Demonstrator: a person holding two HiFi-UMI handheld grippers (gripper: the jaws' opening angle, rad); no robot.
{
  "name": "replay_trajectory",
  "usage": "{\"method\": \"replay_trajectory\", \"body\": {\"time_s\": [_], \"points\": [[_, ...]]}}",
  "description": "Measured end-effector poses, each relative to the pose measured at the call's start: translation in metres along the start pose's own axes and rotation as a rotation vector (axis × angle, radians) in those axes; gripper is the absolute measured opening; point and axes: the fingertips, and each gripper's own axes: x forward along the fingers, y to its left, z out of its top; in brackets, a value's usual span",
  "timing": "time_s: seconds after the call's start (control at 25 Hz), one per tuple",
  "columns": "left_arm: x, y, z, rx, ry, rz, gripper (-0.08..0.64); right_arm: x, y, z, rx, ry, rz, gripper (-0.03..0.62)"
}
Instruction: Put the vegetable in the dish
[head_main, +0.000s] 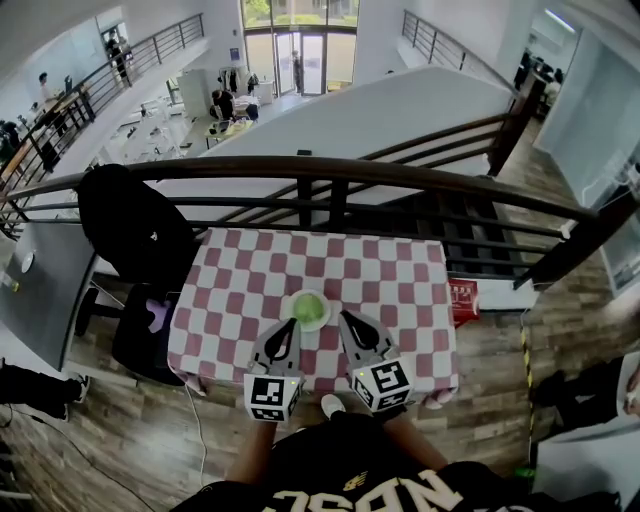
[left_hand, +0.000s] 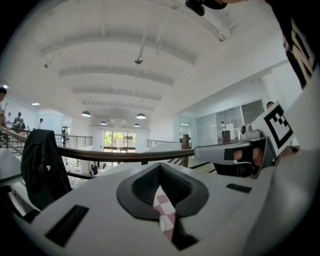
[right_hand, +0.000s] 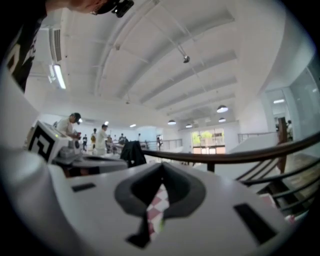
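The green vegetable (head_main: 308, 308) seems to lie in the dish (head_main: 287, 312), close to the near edge of the surface (head_main: 400, 290). Our left tongs (head_main: 289, 324) and right tongs (head_main: 343, 317) hang just beside it, both pinched together and empty. A careless swing could clip the dish and tip it off.

I look down at a table (head_main: 250, 275) with a red and white checked cloth, standing on a brown wood floor (head_main: 130, 440). Just behind the table runs a dark rail (head_main: 330, 172), with stairs (head_main: 455, 215) going down past it and glass doors (head_main: 300, 60) far beyond. Left of the table a black coat (head_main: 135, 230) hangs over a chair. A small red thing (head_main: 463, 300) sits at its right edge, and a thin white cord (head_main: 197, 430) lies on the floor by its near left corner.
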Motion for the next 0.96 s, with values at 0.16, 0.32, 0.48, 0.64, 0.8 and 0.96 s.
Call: {"method": "replay_trajectory", "body": {"time_s": [0.16,0.32,0.48,0.64,0.8,0.96], "points": [[-0.002,-0.01,0.019,0.038,-0.059,-0.012,0.018,-0.002,0.006,0.006,-0.035,-0.005,0.005,0.017],[-0.005,-0.016,0.031,0.043,-0.102,-0.021,0.018,-0.007,0.007,0.01,-0.049,-0.019,-0.001,0.017],[-0.009,-0.022,0.037,0.057,-0.124,-0.031,0.018,-0.013,0.006,0.009,-0.047,-0.021,-0.017,0.017],[-0.017,-0.026,0.04,0.07,-0.131,-0.03,0.018,-0.021,0.01,0.005,-0.032,-0.013,-0.025,0.018],[-0.028,-0.026,0.036,0.068,-0.126,-0.025,0.018,-0.028,0.019,-0.001,-0.026,-0.003,-0.029,0.018],[-0.04,-0.028,0.028,0.062,-0.12,-0.028,0.018,-0.035,0.027,-0.008,-0.017,0.006,-0.037,0.018]]}}
